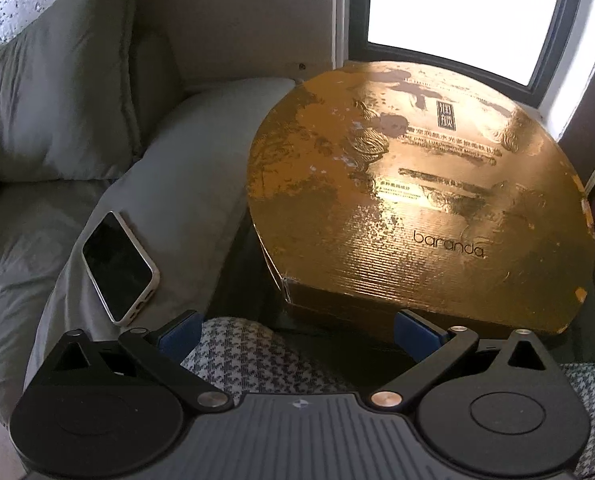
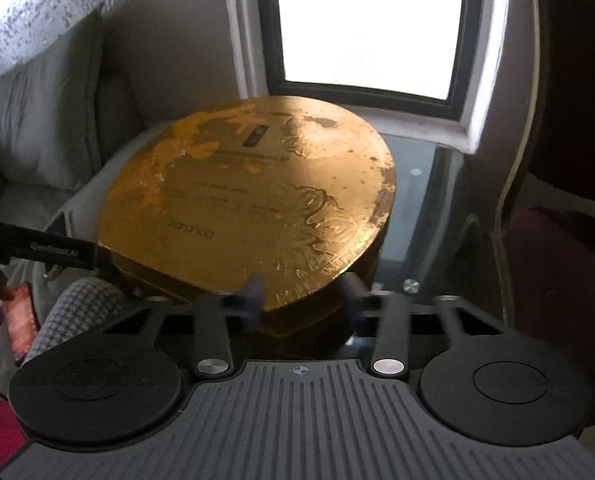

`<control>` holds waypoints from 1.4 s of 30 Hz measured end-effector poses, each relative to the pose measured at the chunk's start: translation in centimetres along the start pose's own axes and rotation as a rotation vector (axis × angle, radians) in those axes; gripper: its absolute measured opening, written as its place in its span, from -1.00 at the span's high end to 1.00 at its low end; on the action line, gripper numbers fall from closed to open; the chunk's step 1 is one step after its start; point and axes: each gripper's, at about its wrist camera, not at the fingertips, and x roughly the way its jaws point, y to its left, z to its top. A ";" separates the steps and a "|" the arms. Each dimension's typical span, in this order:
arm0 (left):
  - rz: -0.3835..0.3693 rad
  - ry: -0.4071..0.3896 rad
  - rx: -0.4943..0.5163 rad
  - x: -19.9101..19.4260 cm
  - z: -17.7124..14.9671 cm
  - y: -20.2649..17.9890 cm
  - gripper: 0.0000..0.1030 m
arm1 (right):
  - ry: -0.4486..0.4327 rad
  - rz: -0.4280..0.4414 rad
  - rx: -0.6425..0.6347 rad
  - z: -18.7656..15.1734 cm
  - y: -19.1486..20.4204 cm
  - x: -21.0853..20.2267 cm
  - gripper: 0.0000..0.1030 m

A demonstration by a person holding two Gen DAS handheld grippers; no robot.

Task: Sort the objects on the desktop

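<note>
gold box [image 1: 417,184] lies flat, corner toward camera.

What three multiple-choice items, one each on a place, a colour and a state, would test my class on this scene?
1. Where does the phone lie?
A. on the grey sofa arm
B. on the gold box
C. on the windowsill

2. What colour is the lid of the box?
A. blue
B. gold
C. white

3. How do the left gripper jaws stand?
A. shut on the phone
B. shut on the box
C. open, holding nothing

Answers: 1 A, the phone rests on the sofa arm left of the box. 2 B, the lid shines gold. 3 C, the blue pads sit wide apart with only checked fabric showing between them.
</note>
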 end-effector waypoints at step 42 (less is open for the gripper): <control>-0.017 0.027 0.081 1.9 1.4 -2.2 -0.98 | 0.222 -0.017 -0.029 1.8 2.5 5.9 0.68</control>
